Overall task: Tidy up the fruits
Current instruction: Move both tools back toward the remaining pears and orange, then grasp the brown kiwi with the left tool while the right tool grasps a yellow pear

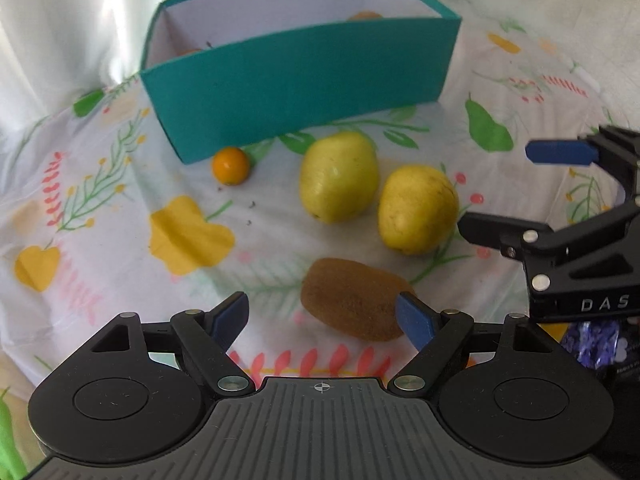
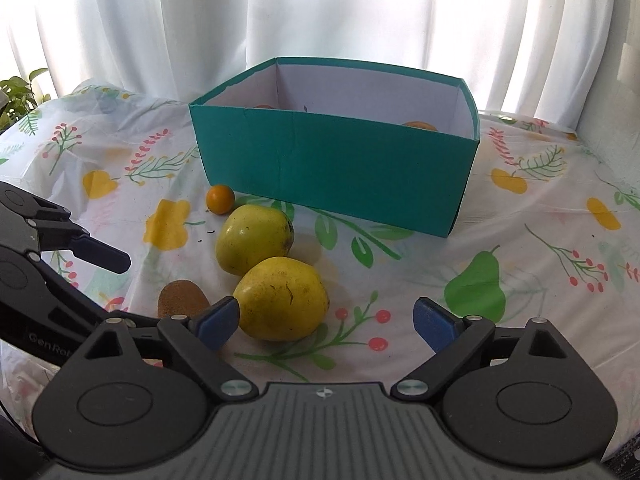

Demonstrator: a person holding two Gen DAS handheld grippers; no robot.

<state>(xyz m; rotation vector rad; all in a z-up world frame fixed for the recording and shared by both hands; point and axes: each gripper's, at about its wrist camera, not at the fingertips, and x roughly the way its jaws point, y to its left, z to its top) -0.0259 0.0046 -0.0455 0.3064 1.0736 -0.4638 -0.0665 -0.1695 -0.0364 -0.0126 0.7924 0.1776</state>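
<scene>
Left gripper (image 1: pixel 322 318) held open, kiwi (image 1: pixel 354 298) between its pads, not gripped. Right gripper (image 2: pixel 326 322) held open around near yellow quince (image 2: pixel 282 298); teal box (image 2: pixel 332 160) behind.

A box (image 2: pixel 336 168) stands at the back of the table (image 2: pixel 540 240), w/ fruit partly hidden inside. Before its left corner lies a small orange (image 2: pixel 220 199); nearer, two pears (image 2: pixel 254 238) (image 2: pixel 282 304) side by side, a kiwi (image 2: pixel 182 298) left of the nearer pear.
</scene>
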